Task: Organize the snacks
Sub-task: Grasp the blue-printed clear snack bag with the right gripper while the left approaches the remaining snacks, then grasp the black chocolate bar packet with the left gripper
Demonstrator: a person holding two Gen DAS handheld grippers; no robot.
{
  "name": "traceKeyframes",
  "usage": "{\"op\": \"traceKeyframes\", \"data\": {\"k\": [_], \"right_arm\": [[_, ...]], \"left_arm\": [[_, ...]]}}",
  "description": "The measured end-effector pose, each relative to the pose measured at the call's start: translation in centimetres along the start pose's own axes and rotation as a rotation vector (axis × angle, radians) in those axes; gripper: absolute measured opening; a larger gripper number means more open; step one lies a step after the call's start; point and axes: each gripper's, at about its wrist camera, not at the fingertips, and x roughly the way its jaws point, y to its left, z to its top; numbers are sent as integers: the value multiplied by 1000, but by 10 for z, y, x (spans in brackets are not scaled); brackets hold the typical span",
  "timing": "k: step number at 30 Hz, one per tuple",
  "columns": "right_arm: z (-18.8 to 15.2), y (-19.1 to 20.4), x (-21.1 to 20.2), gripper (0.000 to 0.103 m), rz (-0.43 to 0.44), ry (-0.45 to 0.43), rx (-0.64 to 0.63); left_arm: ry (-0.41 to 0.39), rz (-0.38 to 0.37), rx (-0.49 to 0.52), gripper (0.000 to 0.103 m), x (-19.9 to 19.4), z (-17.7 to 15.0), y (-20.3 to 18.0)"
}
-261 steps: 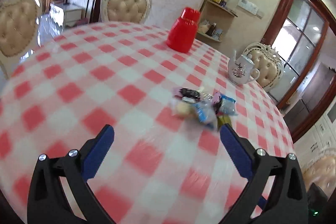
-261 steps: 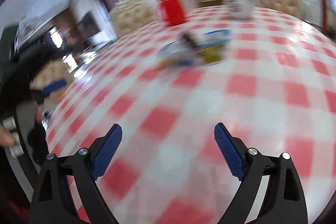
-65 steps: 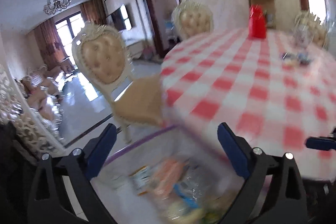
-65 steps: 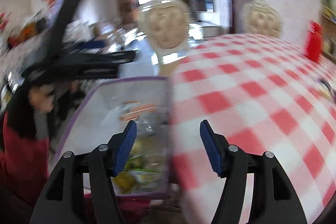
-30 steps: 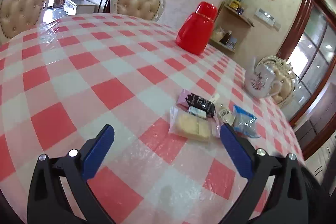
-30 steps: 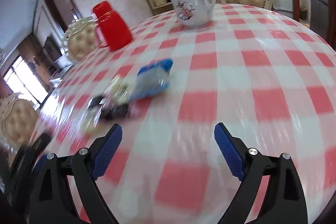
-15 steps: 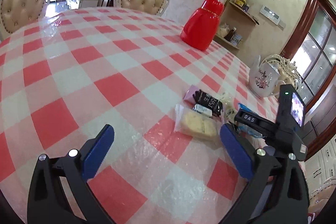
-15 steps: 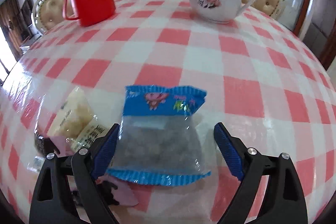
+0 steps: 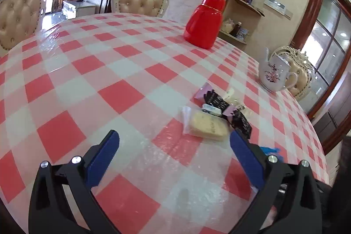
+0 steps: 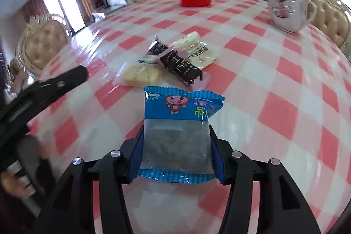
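My right gripper is shut on a blue snack packet and holds it above the checked table. A small pile of snacks lies beyond it: a yellow cracker pack, a black chocolate wrapper and a pale packet. My left gripper is open and empty, just short of the yellow cracker pack and the black chocolate wrapper. A bit of the blue packet shows past my left gripper's right finger.
A red thermos jug stands at the far side and a white flowered teapot at the right. Padded chairs ring the table. The left gripper's arm crosses the left of the right wrist view.
My right gripper has closed on the blue packet and lifted it back from the pile. My left gripper has edged slightly closer to the cracker pack.
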Motion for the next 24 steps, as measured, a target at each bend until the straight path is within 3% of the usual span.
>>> {"op": "traceKeyframes", "data": {"k": [4, 9, 14, 18, 21, 22, 23, 24], "right_arm": [[-12, -38, -25, 52, -83, -66, 181], [-15, -81, -58, 52, -162, -191, 360], [-21, -114, -78, 52, -154, -278, 495], [-24, -127, -71, 52, -185, -258, 534], [-25, -124, -66, 52, -161, -240, 534], [-25, -123, -66, 52, -158, -240, 529], [-24, -120, -67, 53, -151, -241, 524], [-24, -119, -67, 53, -144, -243, 520]], "left_arm": [[33, -24, 61, 101, 6, -4, -13], [52, -87, 187, 101, 19, -15, -65], [87, -125, 116, 101, 60, -2, -112], [68, -44, 126, 101, 90, 10, -146], [105, 27, 168, 101, 115, 13, -155], [133, 63, 225, 101, 123, 12, -156], [164, 64, 252, 94, 128, 11, -154], [175, 52, 258, 79, 128, 11, -150]]}}
